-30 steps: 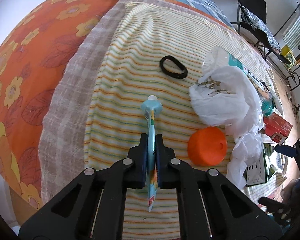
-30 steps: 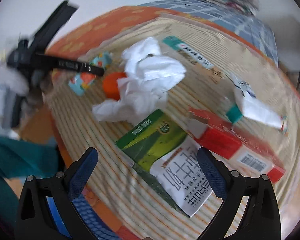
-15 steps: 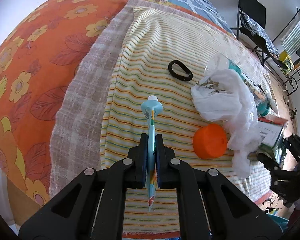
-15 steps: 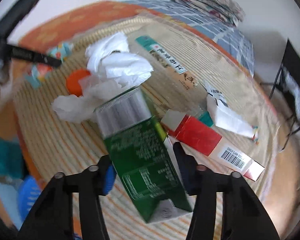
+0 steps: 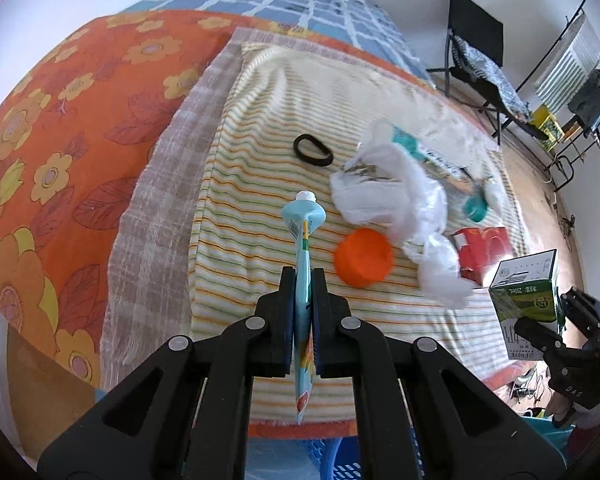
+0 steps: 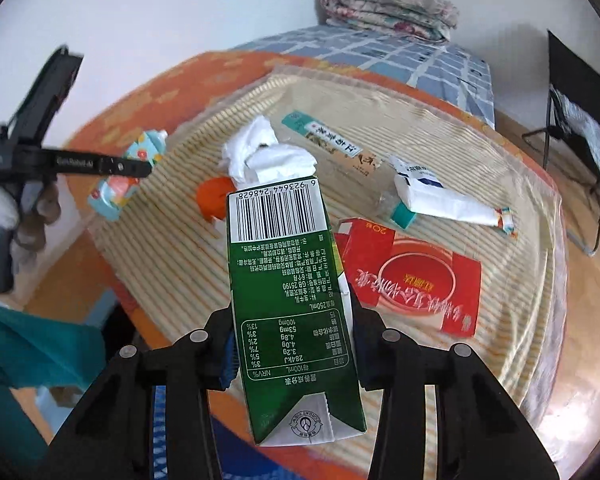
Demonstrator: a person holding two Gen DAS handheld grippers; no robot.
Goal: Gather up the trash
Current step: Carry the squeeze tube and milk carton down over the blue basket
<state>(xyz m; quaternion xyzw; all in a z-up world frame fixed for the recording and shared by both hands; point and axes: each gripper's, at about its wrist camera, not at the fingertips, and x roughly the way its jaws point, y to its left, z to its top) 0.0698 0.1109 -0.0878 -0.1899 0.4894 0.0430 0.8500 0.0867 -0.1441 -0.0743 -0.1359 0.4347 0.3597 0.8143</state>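
Your right gripper (image 6: 290,344), jaws just closed, clamps the light, crushable green paper milk carton (image 6: 284,300) mid-frame; your left gripper (image 5: 302,308) pinches the soft, flattened pale-blue tube (image 5: 303,240); squeeze gently.

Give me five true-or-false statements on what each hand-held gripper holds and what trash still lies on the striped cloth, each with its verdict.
1. The left hand-held gripper is shut on a light blue tube. True.
2. The right hand-held gripper holds the red box. False: it grips a green carton, on which its jaws have just closed; the red box lies on the striped cloth.
3. An orange cap lies on the cloth beside crumpled white tissue. True.
4. The black ring sits on top of the orange cap. False: it lies apart, farther up the cloth.
5. The tube has its cap on. False: its white neck is bare.
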